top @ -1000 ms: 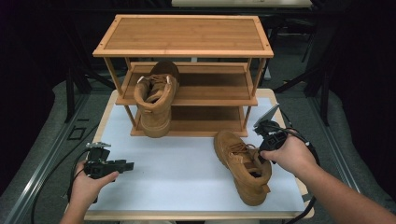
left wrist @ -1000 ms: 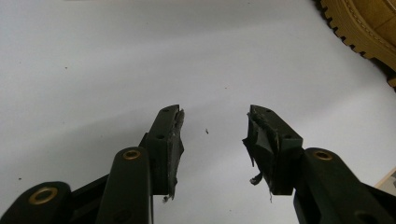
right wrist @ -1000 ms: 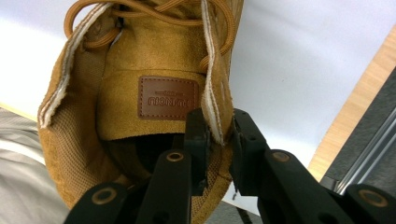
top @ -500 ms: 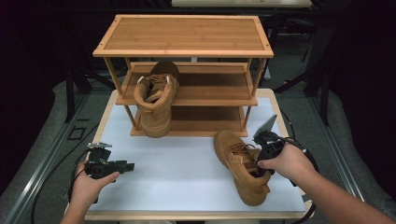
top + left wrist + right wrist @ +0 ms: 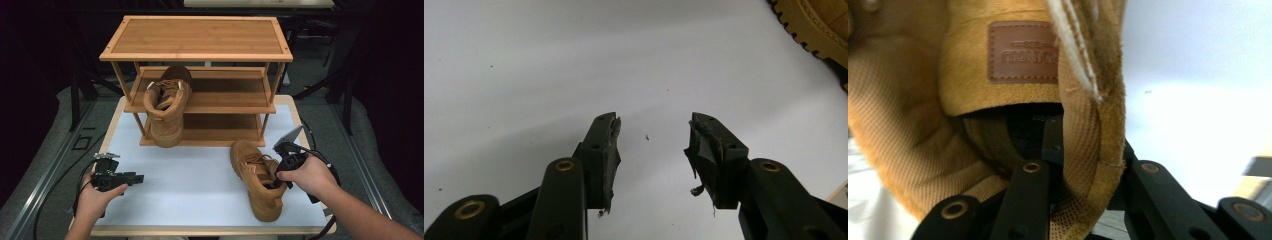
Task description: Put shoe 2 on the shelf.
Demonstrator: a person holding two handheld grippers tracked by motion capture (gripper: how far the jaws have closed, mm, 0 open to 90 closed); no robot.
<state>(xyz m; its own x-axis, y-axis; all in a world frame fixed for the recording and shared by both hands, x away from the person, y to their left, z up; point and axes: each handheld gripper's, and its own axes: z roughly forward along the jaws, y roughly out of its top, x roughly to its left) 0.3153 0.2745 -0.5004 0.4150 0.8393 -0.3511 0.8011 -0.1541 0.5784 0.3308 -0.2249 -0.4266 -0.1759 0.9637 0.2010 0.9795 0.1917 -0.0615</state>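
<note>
Your white table top [image 5: 190, 180] sits in a dark room, with a wooden shoe rack [image 5: 200, 55] standing on its far half. One tan boot [image 5: 167, 107] stands in the rack at the left, its toe end hidden under the shelves. The other boot [image 5: 257, 182] lies on the table at the near right, toe pointing toward the rack.

Your right gripper [image 5: 278, 181] is at that boot's collar. In the right gripper view one jaw is inside the opening and the other outside, and they have just been closing on the collar wall [image 5: 1093, 150], which they now pinch. The fingertips themselves are buried in the lining and hard to make out.

Your left gripper [image 5: 653, 137] hovers over bare table at the near left, jaws spread wide with nothing between them. A boot sole [image 5: 819, 25] is cut off at the corner of the left gripper view.
</note>
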